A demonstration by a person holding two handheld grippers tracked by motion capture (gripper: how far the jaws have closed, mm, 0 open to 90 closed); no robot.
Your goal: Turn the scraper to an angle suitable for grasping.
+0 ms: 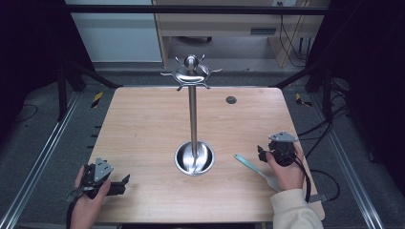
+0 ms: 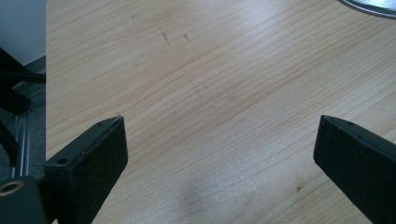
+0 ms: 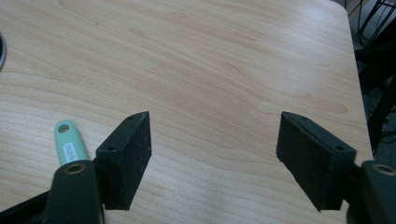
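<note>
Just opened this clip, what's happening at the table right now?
A person sits at a wooden table with a two-jaw gripper in each hand. The left gripper and the right gripper are both open and hold nothing. A tall metal stand with hooks at its top rises from a round base at the table's middle. A utensil with a mint-green handle lies flat on the table just beside the right gripper, ungripped. Nothing hangs on the stand's hooks.

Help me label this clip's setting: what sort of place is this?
Probably a lab or recording workspace: a bare wooden table inside a black metal frame, loose cables on the floor, and office desks behind.
</note>
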